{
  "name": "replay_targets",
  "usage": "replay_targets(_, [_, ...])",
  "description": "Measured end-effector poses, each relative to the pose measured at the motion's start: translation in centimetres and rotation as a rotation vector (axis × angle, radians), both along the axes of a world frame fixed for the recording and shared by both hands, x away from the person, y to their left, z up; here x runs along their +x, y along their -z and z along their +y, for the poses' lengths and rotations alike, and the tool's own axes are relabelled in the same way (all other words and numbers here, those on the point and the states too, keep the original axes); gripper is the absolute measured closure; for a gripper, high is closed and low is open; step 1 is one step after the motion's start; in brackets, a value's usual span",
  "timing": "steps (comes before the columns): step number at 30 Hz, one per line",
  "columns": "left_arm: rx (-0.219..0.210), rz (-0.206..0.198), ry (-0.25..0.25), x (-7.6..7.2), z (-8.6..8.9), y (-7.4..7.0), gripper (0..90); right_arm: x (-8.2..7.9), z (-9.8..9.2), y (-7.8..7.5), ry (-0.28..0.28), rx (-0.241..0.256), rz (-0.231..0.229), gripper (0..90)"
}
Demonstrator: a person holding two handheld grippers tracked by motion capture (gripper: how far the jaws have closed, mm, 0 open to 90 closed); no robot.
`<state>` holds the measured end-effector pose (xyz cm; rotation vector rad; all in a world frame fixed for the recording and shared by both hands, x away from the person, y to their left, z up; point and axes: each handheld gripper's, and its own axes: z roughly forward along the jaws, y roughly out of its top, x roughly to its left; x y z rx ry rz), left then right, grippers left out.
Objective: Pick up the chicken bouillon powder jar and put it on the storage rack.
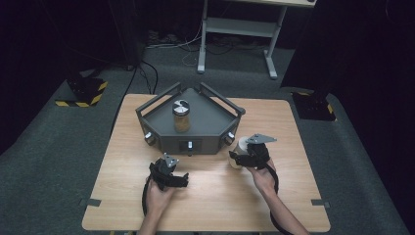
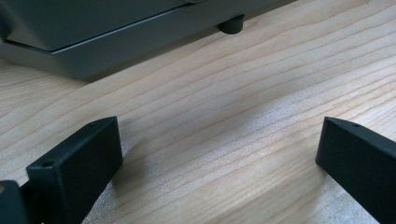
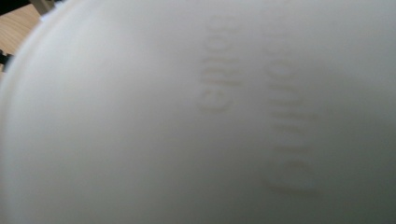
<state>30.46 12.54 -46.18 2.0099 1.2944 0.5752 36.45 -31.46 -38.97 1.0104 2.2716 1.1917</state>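
R gripper (image 1: 243,157) sits at the white bottle (image 1: 238,150) by the grey tray's (image 1: 210,128) right front corner; can't tell if it's clamped, lens too close. L gripper (image 2: 219,154) is spread wide, empty, over the table (image 2: 243,84). Risk, imo: smooth wall slips or bottle tips w/ an off-centre hold.

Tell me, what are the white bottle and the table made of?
The white bottle looks like matte plastic: smooth and opaque, with faint raised lettering in the right gripper view. The table looks like pale wood or a wood-look top, since grain lines run across it.
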Motion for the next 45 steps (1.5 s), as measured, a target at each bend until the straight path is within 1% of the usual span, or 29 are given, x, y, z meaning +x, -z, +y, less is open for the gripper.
replay_targets(7, [0.000,0.000,0.000,0.0,0.0,0.0,0.3,-0.2,0.1,-1.9,-0.033,0.002,-0.015,32.5])
replay_targets(10, [0.000,0.000,0.001,0.0,0.0,0.0,0.3,-0.1,0.3,-2.9,-0.051,0.001,-0.015,32.5])
replay_targets(13, [0.000,0.000,0.000,0.0,0.0,0.0,0.4,-0.1,0.7,-4.1,-0.071,-0.011,-0.024,32.5])
replay_targets(19, [0.000,0.000,0.000,0.0,0.0,0.0,0.4,0.1,1.1,-6.4,-0.111,-0.009,-0.027,32.6])
replay_targets(25, [0.000,0.000,0.000,0.0,0.0,0.0,0.4,0.8,1.7,-8.6,-0.150,0.001,-0.030,32.6])
replay_targets(33, [0.000,0.000,0.000,0.0,0.0,0.0,0.4,1.7,2.6,-11.4,-0.180,0.007,-0.051,32.7])
replay_targets(38, [0.000,0.000,0.000,0.0,0.0,0.0,0.4,2.7,3.1,-12.6,-0.194,0.023,-0.051,32.7])
replay_targets(41, [0.000,0.000,-0.001,0.0,0.0,0.0,0.3,3.1,3.7,-13.2,-0.195,0.017,-0.055,32.7])
replay_targets(45, [0.001,0.000,0.001,0.0,0.0,0.0,0.3,4.0,4.5,-13.8,-0.194,0.009,-0.049,32.8])
